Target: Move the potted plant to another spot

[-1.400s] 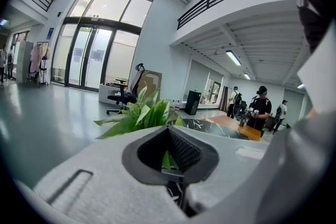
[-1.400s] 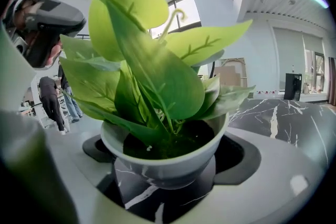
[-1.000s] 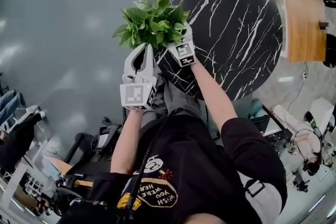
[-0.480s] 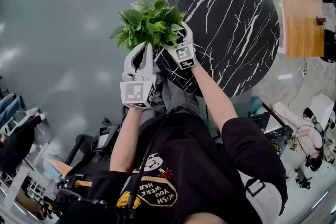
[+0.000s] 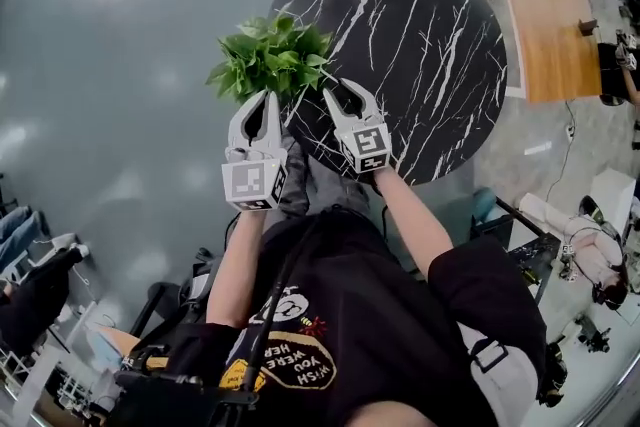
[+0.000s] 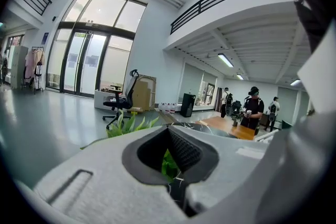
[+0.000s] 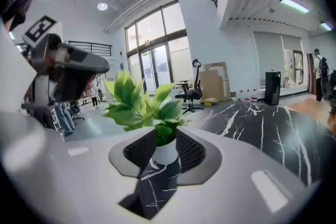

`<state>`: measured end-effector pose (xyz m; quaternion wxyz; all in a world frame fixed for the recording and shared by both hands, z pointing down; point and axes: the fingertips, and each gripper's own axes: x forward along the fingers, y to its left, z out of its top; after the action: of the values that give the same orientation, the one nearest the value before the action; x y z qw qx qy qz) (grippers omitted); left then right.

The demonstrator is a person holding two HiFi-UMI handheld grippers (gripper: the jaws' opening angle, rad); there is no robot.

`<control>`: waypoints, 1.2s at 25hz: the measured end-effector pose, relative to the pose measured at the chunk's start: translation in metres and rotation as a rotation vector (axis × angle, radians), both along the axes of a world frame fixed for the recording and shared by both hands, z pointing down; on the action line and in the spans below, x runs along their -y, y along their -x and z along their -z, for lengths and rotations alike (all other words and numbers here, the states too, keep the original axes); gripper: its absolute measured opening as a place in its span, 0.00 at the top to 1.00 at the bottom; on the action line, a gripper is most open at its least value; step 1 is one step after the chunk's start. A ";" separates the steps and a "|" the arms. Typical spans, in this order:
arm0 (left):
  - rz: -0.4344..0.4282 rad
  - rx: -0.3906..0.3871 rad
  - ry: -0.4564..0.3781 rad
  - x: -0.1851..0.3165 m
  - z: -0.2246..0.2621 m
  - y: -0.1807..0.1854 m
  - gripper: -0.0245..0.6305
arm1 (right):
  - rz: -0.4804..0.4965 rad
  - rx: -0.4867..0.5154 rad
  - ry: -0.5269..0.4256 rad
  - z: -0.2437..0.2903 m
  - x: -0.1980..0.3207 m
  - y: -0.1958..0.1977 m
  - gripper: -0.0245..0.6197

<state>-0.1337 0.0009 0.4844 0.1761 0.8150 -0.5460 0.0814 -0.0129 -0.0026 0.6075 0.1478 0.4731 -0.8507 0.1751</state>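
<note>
With the potted plant standing free at the marble table's left edge, we are holding off it: left gripper jaws together, empty; right gripper jaws, just narrowing, gripping nothing.

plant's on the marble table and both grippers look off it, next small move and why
Probably draw the right gripper back a little and leave the potted plant alone. Its white pot stands upright on the black marble table near the rim, beyond the right jaws, which have just been closing on nothing; the left gripper is shut and empty.
</note>
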 end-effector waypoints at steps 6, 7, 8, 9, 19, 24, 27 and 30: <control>-0.056 -0.012 0.003 -0.023 0.028 0.001 0.96 | -0.062 0.026 -0.037 0.096 -0.029 0.015 0.96; -0.070 -0.025 0.007 -0.028 0.033 0.000 0.96 | -0.066 0.028 -0.046 0.108 -0.034 0.020 0.96; -0.079 -0.043 0.015 -0.035 0.038 0.000 0.96 | -0.070 0.032 -0.052 0.119 -0.041 0.024 0.96; -0.084 -0.061 0.024 -0.043 0.043 0.000 0.96 | -0.072 0.036 -0.054 0.128 -0.049 0.028 0.96; -0.143 0.025 -0.039 -0.091 0.069 -0.018 0.96 | -0.036 0.057 -0.049 0.162 -0.094 0.047 0.96; -0.170 0.035 -0.055 -0.101 0.075 -0.030 0.96 | -0.042 0.059 -0.055 0.170 -0.100 0.041 0.96; -0.173 0.036 -0.066 -0.102 0.078 -0.036 0.96 | -0.042 0.065 -0.072 0.177 -0.103 0.036 0.96; -0.174 0.042 -0.074 -0.104 0.081 -0.039 0.96 | -0.037 0.072 -0.079 0.181 -0.107 0.032 0.96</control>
<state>-0.0942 0.1050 0.4030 0.1269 0.8635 -0.4791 0.0932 -0.0451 0.1044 0.4260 0.0950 0.4877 -0.8527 0.1613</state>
